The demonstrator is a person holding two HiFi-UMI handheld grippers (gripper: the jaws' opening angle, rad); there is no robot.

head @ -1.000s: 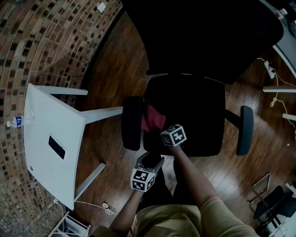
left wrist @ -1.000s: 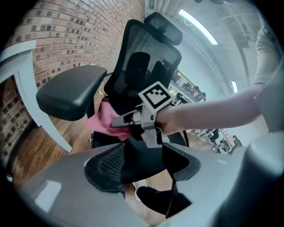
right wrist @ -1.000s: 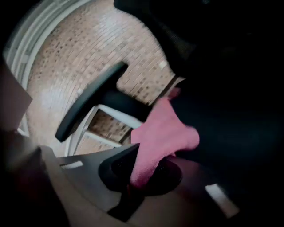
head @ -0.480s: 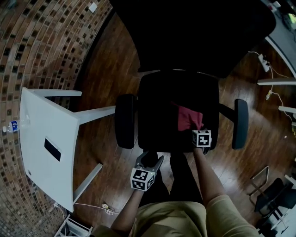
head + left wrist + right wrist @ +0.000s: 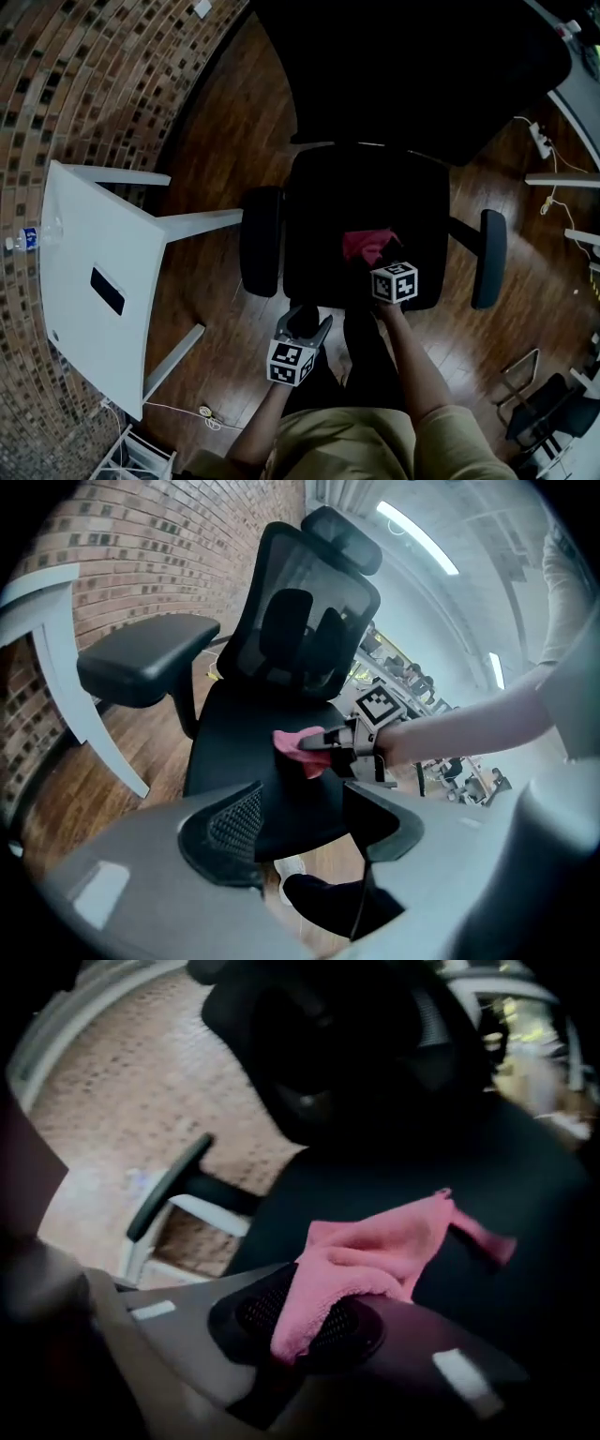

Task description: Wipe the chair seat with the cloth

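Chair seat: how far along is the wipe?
Done: the cloth is picked up, with the right gripper shut on it. In hand: the cloth lies on the seat near its front edge, mid-wipe by the look of it. Left: unclear, since the dark seat shows no wiped or unwiped patches. The left gripper is open and empty, off the seat's front.

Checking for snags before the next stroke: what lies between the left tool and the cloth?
Nothing but bare chair seat; the left gripper view shows the open left tool looking straight across it to the cloth.
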